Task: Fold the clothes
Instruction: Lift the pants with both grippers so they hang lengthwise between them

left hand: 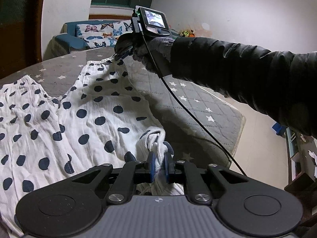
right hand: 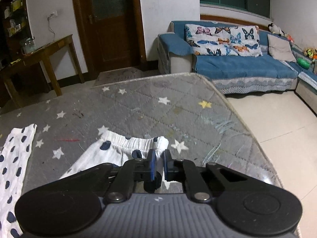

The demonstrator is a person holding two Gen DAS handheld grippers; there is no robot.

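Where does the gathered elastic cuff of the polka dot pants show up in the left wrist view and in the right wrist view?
Left wrist view: the white elasticated cuff of the navy-dotted cotton pants sits upper centre, its right corner pinched by the right claw.
Right wrist view: the cuff lies bottom centre, just ahead of the right claw.
Shared landmark: the blue sofa's butterfly-print cushion.

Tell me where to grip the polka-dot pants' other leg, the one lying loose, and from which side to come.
Grip the loose leg at its hem, the free short edge lying flat on the grey star mattress. Come in low from the bare mattress beyond the hem, sliding one finger under the cloth. The right gripper and left gripper already pinch the other leg, so one must let go first.
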